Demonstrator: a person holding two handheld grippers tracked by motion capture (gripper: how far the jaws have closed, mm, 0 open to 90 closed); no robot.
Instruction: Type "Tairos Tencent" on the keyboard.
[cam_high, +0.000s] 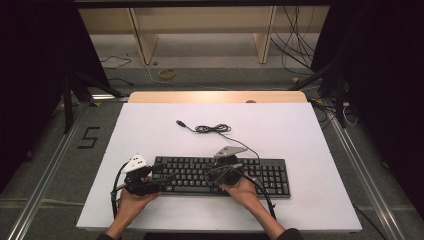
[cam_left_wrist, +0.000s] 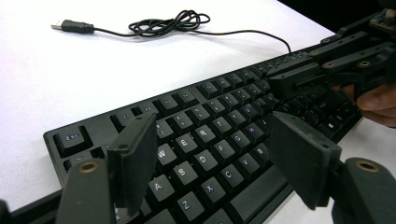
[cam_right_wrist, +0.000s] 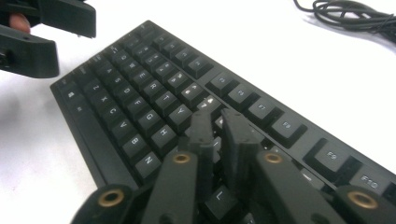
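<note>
Hovering over a black keyboard (cam_high: 220, 176) on a white table (cam_high: 300, 135), both grippers sit at its near side, one in each hand. Keyboard lies across the near half of the table, long side toward the person, cable (cam_high: 215, 129) running from its back edge to a loose coil with the USB plug (cam_high: 181, 123) lying farther left, well apart from the keys.

Left gripper (cam_high: 165, 179) is at the keyboard's left end, held by the left hand (cam_high: 131, 200), jaws pointing right across the keys. In the left gripper view its jaws stand wide apart with nothing between them, above the letter rows around A, S, D, Z, X; pads (cam_left_wrist: 135, 158) touch no key as far as can be told. The right gripper (cam_left_wrist: 322, 74) shows farther along the board there.

Right gripper (cam_right_wrist: 217, 135) is over the middle of the keyboard, right hand (cam_high: 245, 192) behind it near the front edge. Its jaws are nearly together, only a thin gap, tips down at the keys right of H and Y; nothing gripped. Whether the tips press a key cannot be told. Left gripper (cam_right_wrist: 42, 32) shows at the top left of the right gripper view.
</note>
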